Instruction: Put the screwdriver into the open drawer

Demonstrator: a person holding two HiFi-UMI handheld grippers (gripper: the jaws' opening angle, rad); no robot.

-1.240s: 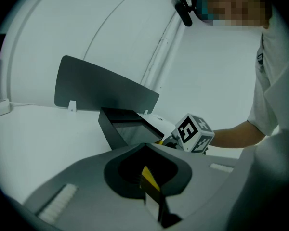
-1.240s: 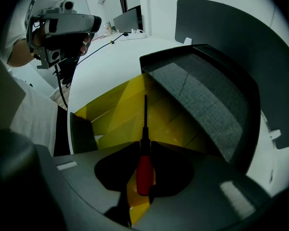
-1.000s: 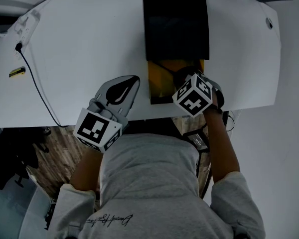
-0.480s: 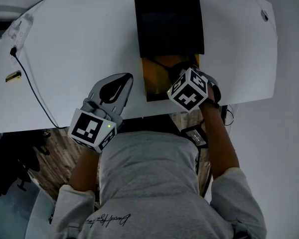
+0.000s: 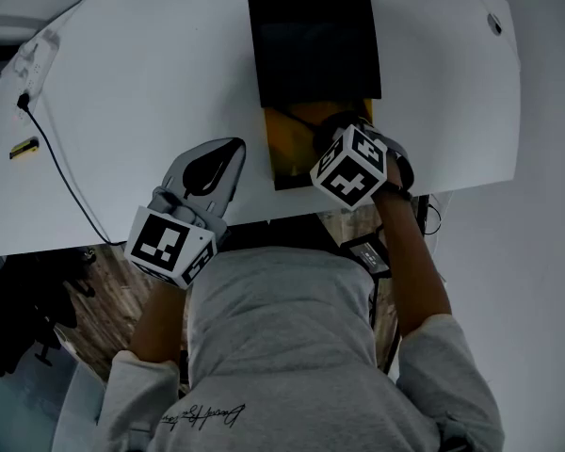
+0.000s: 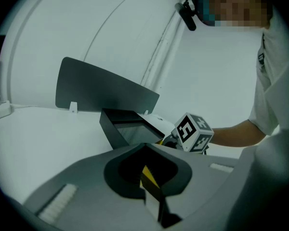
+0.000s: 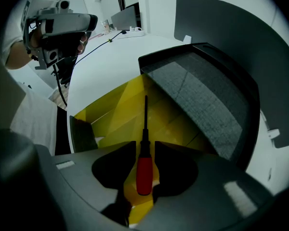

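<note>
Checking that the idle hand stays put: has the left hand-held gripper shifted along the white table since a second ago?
No. The left hand-held gripper still rests left of the open yellow drawer, at the white table's near edge.

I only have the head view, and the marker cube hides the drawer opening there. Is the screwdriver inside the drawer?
Observer: Yes. The right gripper view shows the red-handled screwdriver lying in the yellow drawer.
Operator: Is the right claw gripping it?
Observer: No. The right claw has just been opening. Its jaws stand apart on either side of the handle, with the pads off it.
Operator: And the left claw?
Observer: The left gripper view shows the left claw shut and empty, over the white table.
</note>
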